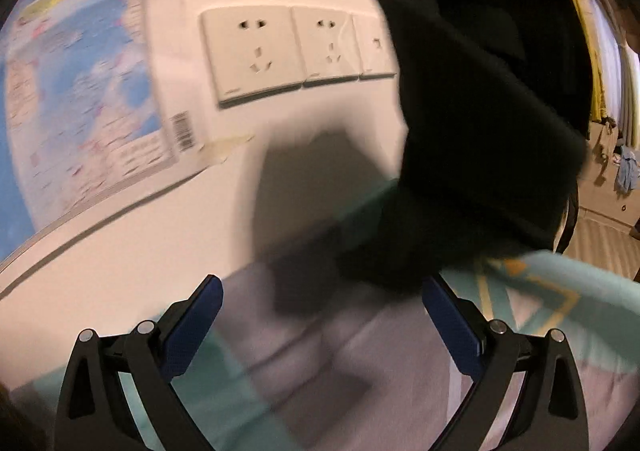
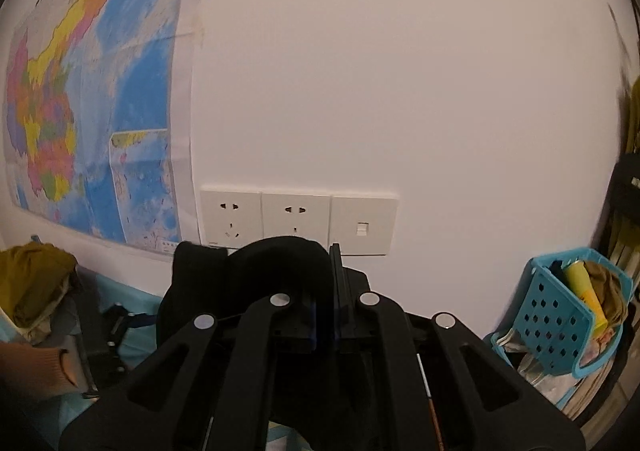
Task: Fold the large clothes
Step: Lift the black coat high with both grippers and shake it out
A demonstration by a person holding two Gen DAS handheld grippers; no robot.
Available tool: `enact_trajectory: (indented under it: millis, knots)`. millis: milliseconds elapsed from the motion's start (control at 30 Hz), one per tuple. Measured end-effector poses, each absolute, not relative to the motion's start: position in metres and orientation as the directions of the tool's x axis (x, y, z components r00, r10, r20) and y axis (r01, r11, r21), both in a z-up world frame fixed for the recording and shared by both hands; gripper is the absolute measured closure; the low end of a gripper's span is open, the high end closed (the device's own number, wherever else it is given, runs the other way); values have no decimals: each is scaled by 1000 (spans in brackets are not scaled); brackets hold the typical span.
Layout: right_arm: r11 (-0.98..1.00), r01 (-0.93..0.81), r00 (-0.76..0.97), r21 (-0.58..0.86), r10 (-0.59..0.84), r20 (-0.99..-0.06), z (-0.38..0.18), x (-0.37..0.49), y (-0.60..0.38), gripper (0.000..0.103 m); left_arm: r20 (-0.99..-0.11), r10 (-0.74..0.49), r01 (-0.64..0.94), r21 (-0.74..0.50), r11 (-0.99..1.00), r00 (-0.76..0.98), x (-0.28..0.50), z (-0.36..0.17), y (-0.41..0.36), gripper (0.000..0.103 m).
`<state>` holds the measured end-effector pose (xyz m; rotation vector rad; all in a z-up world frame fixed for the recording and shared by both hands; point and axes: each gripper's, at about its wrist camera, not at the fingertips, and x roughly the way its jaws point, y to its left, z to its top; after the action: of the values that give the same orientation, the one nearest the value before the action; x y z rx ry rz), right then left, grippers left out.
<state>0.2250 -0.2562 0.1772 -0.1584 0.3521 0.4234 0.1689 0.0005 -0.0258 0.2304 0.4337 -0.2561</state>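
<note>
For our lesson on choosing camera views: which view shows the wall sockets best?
The right wrist view: the wall sockets face the camera, sharp, with only their lower edge hidden by the black garment. The left wrist view shows them tilted, blurred, the rightmost plate partly covered.

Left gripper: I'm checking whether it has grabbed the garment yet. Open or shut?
Open. The left gripper has its blue-padded fingers spread wide, nothing between them; the black garment hangs beyond.
</note>
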Motion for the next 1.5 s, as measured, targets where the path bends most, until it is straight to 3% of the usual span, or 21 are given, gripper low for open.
enact_trajectory:
  millis: [133,167,200,233,267,400,500,567,667,800,933,1100,1500]
  knots:
    - [898,-435,847,-60,385,-367,178,225,-265,98,-453,-322,444,192,875,831,174,-34,-21,8]
    - [899,-433,849,-66,382,-366,178,225,-266,98,-452,-323,453,216,865,832,176,-37,-27,21]
    - [900,-431,850,-63,381,-365,178,225,-268,98,-473,-325,473,234,850,819,181,-41,-33,50]
    - [901,-429,850,-59,380,-365,179,226,-271,98,-501,-298,469,258,845,813,189,-44,-40,68]
    - [904,-422,853,-61,374,-363,180,226,-273,98,-512,-264,447,274,852,818,198,-44,-44,102]
    - [935,-340,895,-103,288,-341,194,228,-292,98,-467,-251,388,223,894,848,215,-13,-44,100]
    - [952,-276,928,-136,227,-295,218,225,-314,98,-369,-284,371,190,909,885,218,34,-43,101]
    - [959,-240,945,-148,196,-260,238,221,-327,98,-356,-325,393,137,909,876,224,69,-43,101]
    - [965,-205,964,-166,169,-208,267,205,-338,98,-309,-326,387,158,909,893,223,105,-54,101]
    - [968,-153,986,-198,135,-101,310,172,-347,98,-219,-351,383,131,914,911,218,160,-59,101]
    - [974,-119,992,-192,126,24,356,124,-361,98,-74,-323,329,89,940,943,194,224,-44,101]
    - [964,-155,978,-218,182,107,397,54,-364,98,79,-275,263,128,956,958,128,279,-11,101]
    - [839,-521,821,-157,543,178,418,-99,-359,98,168,-93,42,286,957,981,-121,345,25,100]
